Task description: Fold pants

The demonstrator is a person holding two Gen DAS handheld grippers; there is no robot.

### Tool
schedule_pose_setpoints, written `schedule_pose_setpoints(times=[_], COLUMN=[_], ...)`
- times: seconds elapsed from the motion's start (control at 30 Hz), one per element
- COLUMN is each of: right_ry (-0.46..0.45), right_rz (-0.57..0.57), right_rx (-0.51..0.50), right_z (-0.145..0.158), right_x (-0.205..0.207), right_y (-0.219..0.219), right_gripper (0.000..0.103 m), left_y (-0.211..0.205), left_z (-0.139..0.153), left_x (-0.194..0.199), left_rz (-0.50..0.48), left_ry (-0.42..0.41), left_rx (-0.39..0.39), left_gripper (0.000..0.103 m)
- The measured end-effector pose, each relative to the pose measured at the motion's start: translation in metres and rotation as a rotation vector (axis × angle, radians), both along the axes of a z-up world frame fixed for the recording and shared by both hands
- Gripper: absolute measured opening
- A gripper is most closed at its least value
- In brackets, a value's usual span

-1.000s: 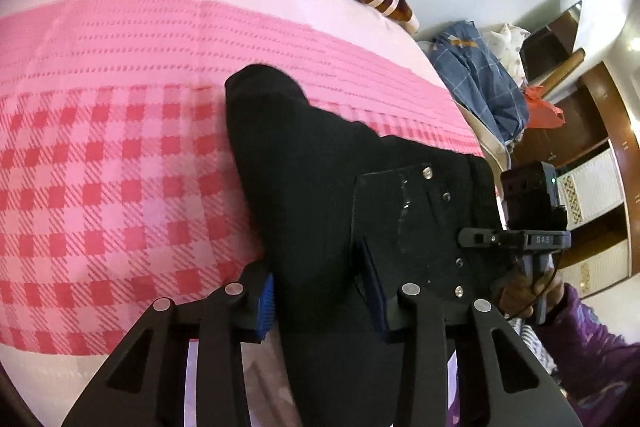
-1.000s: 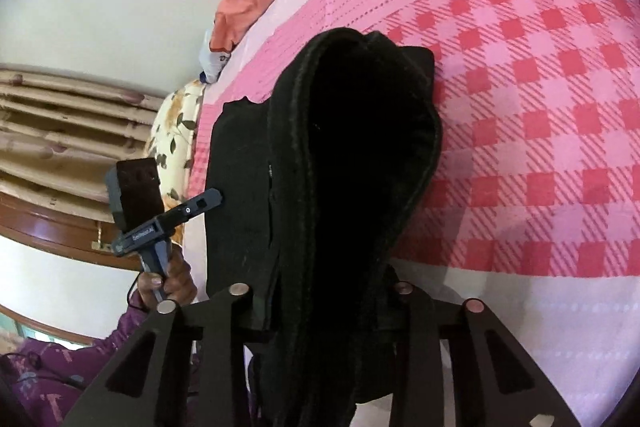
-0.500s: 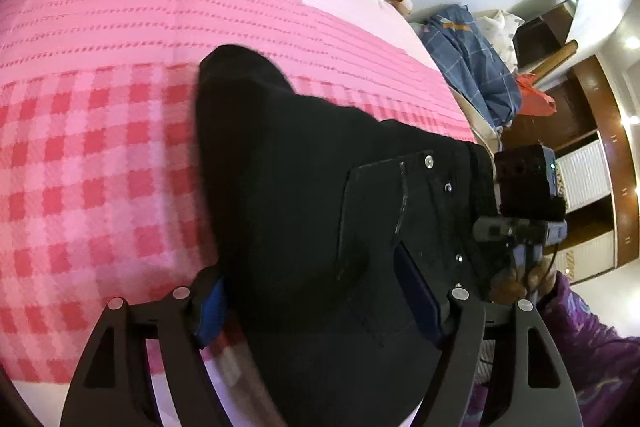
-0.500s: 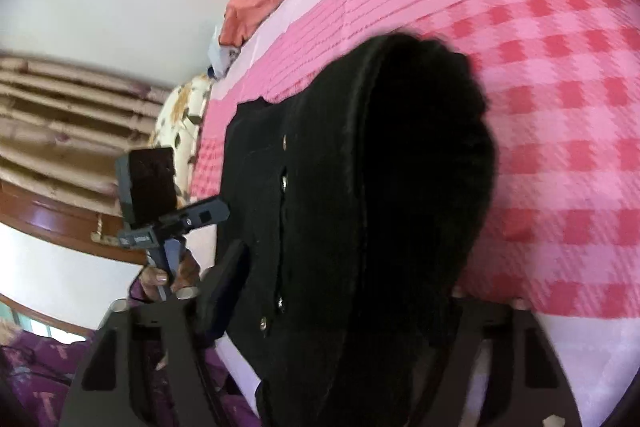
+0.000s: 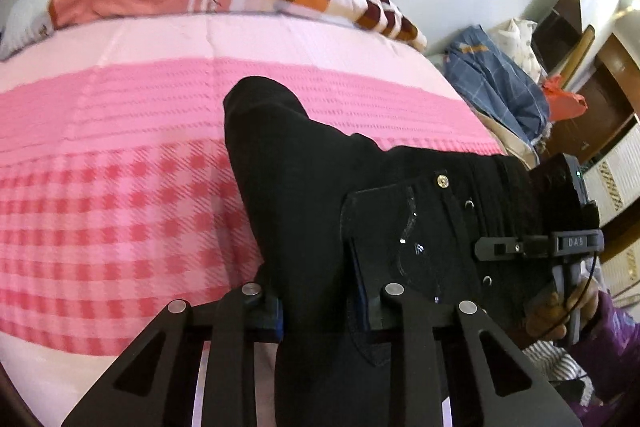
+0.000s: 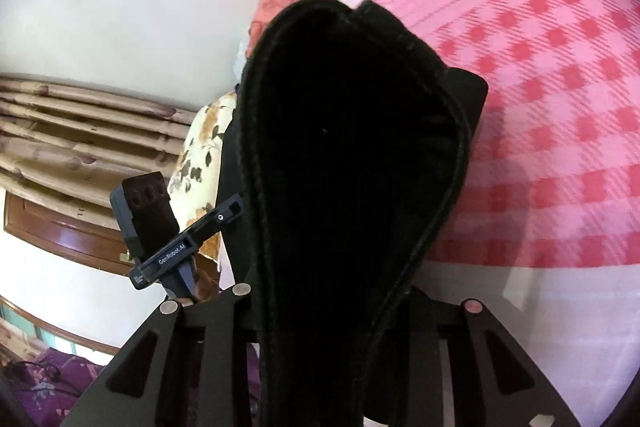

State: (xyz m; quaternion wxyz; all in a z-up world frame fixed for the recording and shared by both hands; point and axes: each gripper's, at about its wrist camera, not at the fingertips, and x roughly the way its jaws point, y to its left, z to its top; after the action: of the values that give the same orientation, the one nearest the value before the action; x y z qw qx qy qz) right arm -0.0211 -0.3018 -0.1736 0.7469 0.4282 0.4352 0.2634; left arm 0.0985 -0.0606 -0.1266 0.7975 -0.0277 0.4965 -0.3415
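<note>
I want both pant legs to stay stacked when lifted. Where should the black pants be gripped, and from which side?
Probably at the near waist end of the black pants, coming in from the bed's near edge: the pocket and rivets lie there, the layers are bunched thick, and the left gripper, jaws closing, already straddles them.

- Pants [image 5: 320, 195]: matt black cloth, with shiny metal rivets.
- Bedspread [image 5: 120, 187]: woven pink checked cloth.
- Left tool [image 5: 320, 311]: matt black plastic.
- Cabinet [image 5: 608, 107], right edge: glossy wood.
</note>
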Motion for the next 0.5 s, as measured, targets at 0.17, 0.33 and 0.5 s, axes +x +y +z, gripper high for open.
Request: schedule_pose_setpoints(times=[0.17, 0.33, 0.5], right_ry=[-0.025, -0.040, -0.047], right_rz=[0.011, 0.038, 0.071], right_rx=[0.011, 0.003, -0.006], right_z=[0.011, 0.022, 0.029], right_x=[0.010, 0.028, 0.050], right_y=[0.019, 0.040, 0.065], right_gripper=[0.030, 0.030, 0.030], left_y=[0.013, 0.036, 0.062], left_z=[0.022, 0.033, 0.040], left_x=[-0.004, -0.003, 0.005], left_rz=[0.029, 0.068, 0.112], left_ry=[-0.097, -0.142, -0.165], left_rx=[0.069, 0.091, 0.100], left_gripper=[0.026, 0.026, 0.026])
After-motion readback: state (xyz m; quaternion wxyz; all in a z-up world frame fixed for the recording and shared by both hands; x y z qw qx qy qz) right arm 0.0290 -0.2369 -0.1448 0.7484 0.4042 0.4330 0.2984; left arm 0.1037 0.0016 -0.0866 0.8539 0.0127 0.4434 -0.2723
